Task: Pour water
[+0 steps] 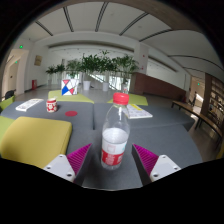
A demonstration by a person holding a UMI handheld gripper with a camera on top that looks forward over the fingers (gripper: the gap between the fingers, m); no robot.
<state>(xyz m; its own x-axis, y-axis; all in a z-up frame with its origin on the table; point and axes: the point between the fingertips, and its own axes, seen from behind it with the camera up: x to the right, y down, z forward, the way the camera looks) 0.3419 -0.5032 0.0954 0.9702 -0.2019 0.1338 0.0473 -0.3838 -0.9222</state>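
Spread wide, the gripper (pixel 112 160) leaves a clear gap either side of the clear plastic water bottle with red cap and red label (pixel 116 133), which stands upright between its magenta pads (pixel 79 156) on the grey table (pixel 170 135). Well beyond, to the left, sit a red-and-white paper cup (pixel 51 105) and a red, white and blue carton (pixel 68 87), with green potted plants (pixel 100 66) behind.

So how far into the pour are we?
Nothing done yet. The bottle stands capped on the table, between the open claw fingers, not gripped. Left: grasp it, uncap, pour, perhaps into the red cup beyond.
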